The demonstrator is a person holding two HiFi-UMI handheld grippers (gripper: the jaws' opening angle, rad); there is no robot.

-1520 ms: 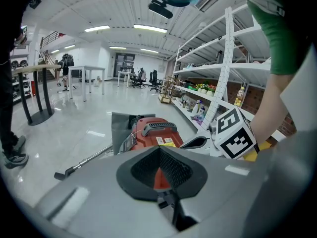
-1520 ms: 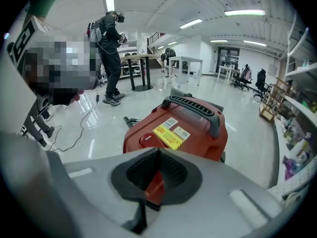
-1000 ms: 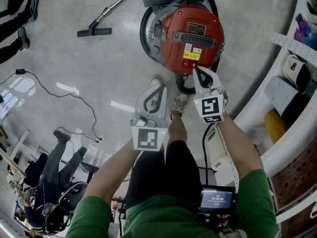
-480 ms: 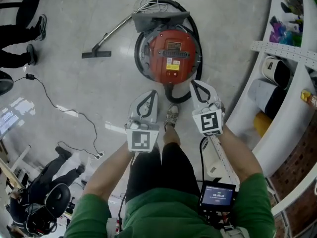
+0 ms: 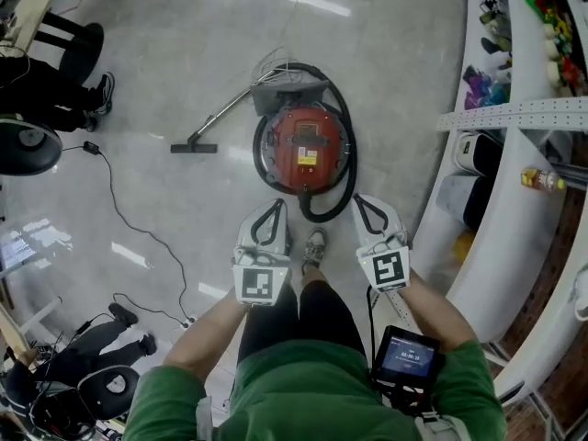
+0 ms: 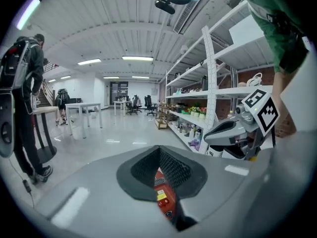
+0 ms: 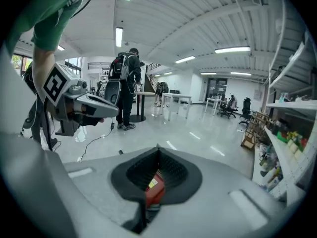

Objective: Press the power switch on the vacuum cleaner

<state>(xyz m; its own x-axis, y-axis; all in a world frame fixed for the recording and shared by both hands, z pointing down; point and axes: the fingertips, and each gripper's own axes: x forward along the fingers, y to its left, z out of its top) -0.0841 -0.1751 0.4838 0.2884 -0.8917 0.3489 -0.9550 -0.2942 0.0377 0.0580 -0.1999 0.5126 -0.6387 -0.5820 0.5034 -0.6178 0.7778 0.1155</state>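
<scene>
A red vacuum cleaner [image 5: 304,148] is seen standing on a polished grey floor [image 5: 184,53], just ahead of the shoe [image 5: 314,245] of a person in a green top. A black hose [image 5: 342,184] is looped round the drum, and a metal wand with a flat floor nozzle [image 5: 193,147] is laid out to its left.

The left hand-held gripper [image 5: 275,206] and the right hand-held gripper [image 5: 359,200] are held side by side above the floor, short of the machine and not touching it. Both are pointed towards the vacuum cleaner. In the left gripper view the jaws of that hand-held gripper [image 6: 159,150] are closed tip to tip with nothing held, and part of the red drum [image 6: 161,195] is framed in the opening behind the tips. The same is shown in the right gripper view: the jaws [image 7: 157,150] are drawn together, empty, with the drum [image 7: 153,187] seen through the opening.

White shelving [image 5: 514,118] is curved along the right. A small lit screen [image 5: 407,356] is worn at the person's waist. A thin cable [image 5: 119,209] is trailed across the floor at the left.
</scene>
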